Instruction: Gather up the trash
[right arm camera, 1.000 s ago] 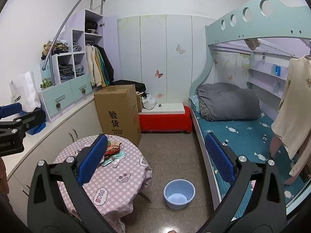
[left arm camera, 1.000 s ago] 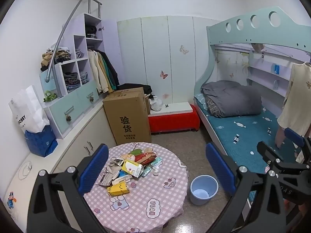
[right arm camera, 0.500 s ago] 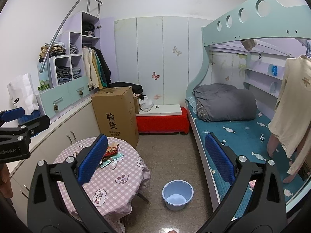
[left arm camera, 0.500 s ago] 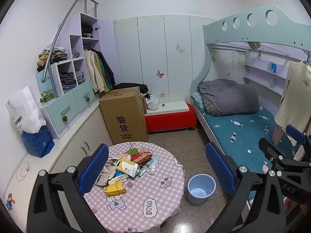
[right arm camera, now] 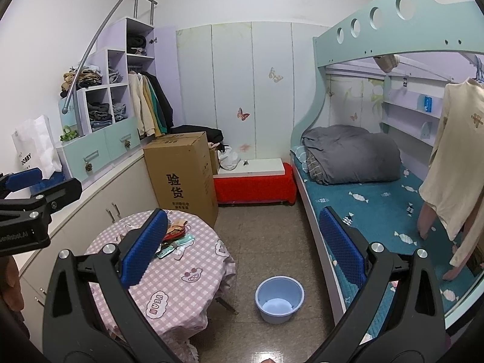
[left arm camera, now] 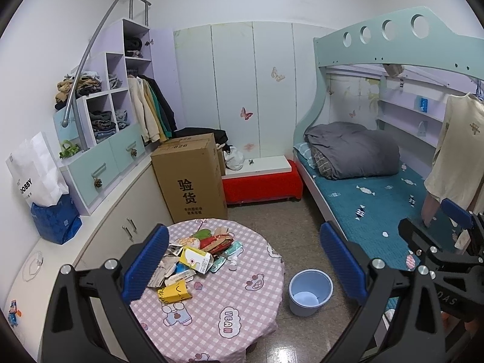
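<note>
With the left gripper (left arm camera: 245, 260) and right gripper (right arm camera: 242, 248) both wide open and empty, the trash pile (left arm camera: 193, 260) lies below and ahead, so a shallow pinch may scatter wrappers past the bucket (left arm camera: 310, 292).

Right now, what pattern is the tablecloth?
Pink-and-white check tablecloth with cartoon patches; clearest in the left wrist view.

We see a heap of wrappers and cartons (left arm camera: 196, 260) lower left on the checked table, blue bin (left arm camera: 310, 292) standing lower right, upright.
</note>
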`<state>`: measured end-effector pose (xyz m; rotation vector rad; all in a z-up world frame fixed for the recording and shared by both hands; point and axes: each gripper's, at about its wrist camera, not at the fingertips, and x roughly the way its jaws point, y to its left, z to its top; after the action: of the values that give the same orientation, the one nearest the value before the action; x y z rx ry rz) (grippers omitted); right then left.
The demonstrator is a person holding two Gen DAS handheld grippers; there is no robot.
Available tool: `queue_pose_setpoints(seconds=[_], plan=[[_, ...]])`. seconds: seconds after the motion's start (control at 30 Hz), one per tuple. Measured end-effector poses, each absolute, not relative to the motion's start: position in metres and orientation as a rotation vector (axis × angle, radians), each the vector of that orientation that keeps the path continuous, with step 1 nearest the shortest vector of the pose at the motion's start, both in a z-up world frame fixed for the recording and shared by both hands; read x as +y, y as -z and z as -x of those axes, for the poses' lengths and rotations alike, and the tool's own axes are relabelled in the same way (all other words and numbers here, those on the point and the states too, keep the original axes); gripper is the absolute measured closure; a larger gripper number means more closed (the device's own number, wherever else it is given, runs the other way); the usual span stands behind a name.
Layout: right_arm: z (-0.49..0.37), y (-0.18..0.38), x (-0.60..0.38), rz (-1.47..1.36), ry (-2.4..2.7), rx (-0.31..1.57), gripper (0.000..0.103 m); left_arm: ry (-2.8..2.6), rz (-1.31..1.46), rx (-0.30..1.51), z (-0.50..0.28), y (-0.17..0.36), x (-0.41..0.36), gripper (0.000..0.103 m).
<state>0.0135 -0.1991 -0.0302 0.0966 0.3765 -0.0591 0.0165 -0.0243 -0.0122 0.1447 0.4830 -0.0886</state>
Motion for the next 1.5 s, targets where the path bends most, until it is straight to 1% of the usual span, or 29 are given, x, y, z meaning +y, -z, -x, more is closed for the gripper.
queue_pose_setpoints(seconds=[0.63, 1.5], plan=[[-0.031, 0.031, -0.186, -0.096, 0.021, 0.403, 0.005, 0.076, -0.13, 0.501, -0.027, 0.014, -0.004, 0.005], [-0.044, 0.037, -0.186, -0.096, 0.018, 0.419, 0.005, 0.078, -0.132, 0.511, -0.037, 0.015, -0.005, 0.005]])
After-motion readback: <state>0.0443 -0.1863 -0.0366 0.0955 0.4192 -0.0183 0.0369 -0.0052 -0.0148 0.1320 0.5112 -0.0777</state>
